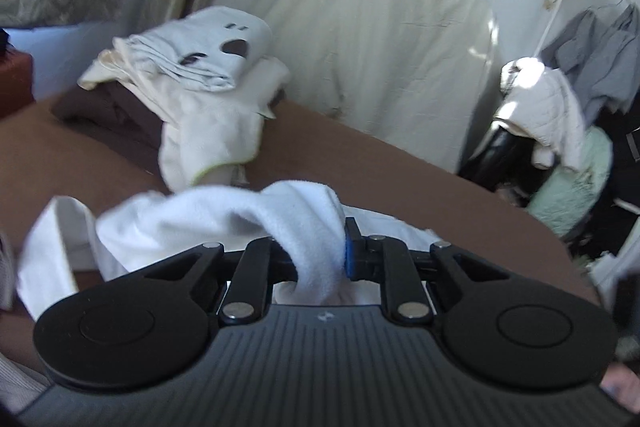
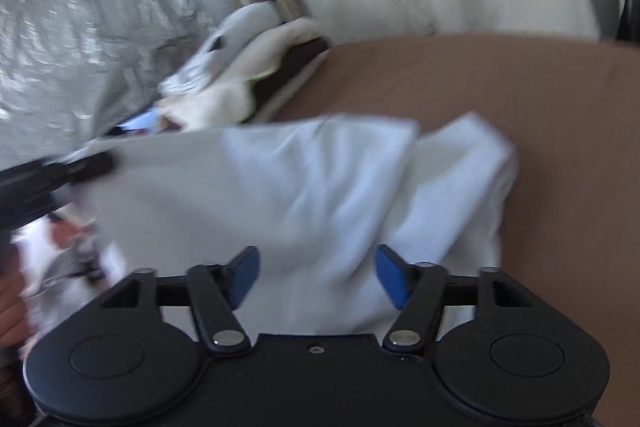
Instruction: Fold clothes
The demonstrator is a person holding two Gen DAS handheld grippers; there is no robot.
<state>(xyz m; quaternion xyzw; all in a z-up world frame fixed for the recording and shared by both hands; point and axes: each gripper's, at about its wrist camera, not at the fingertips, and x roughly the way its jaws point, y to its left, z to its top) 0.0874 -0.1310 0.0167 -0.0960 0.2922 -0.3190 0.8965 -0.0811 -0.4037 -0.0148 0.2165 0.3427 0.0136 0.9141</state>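
A white garment (image 2: 280, 187) lies crumpled on the brown bed sheet (image 2: 520, 99). My left gripper (image 1: 320, 255) is shut on a bunched fold of this white garment (image 1: 304, 223), which drapes over and between its fingers. It also shows as a dark blur in the right wrist view (image 2: 80, 167) at the garment's left edge. My right gripper (image 2: 316, 275) is open, its blue pads (image 2: 244, 275) spread apart just above the garment, with nothing between them.
A pile of folded white and cream clothes (image 1: 200, 67) sits at the back of the bed. A cream-covered mattress (image 1: 380, 27) leans on the wall. Clothes hang on a rack (image 1: 560, 99) at the right. Silver foil sheeting (image 2: 80, 27) is at the left.
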